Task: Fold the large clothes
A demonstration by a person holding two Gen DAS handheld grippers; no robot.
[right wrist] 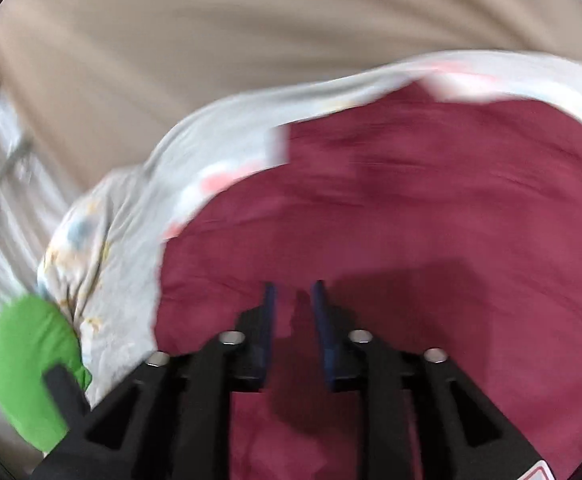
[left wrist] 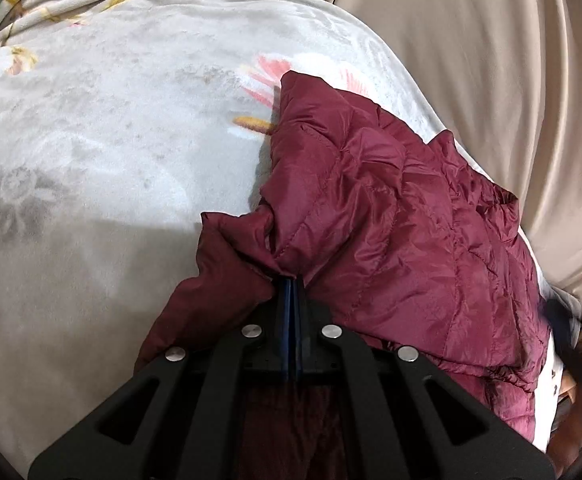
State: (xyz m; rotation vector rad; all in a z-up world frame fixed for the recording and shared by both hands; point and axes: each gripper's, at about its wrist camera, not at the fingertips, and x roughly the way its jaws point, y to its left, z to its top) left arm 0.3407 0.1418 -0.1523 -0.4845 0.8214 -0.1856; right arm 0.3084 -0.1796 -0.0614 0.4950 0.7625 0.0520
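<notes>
A maroon quilted puffer jacket [left wrist: 391, 220] lies on a pale floral blanket [left wrist: 111, 140]. My left gripper [left wrist: 291, 280] is shut on a bunched edge of the jacket, which folds up around the blue pads. In the right wrist view, which is blurred, the jacket [right wrist: 411, 200] fills the middle and right. My right gripper [right wrist: 293, 288] is open just above the maroon fabric, with nothing between its blue pads [right wrist: 269, 308].
Beige curtains [left wrist: 471, 60] hang behind the blanket's far edge. In the right wrist view the floral blanket [right wrist: 123, 248] lies left of the jacket, and a green-gloved hand [right wrist: 27, 364] holds a black handle at the lower left.
</notes>
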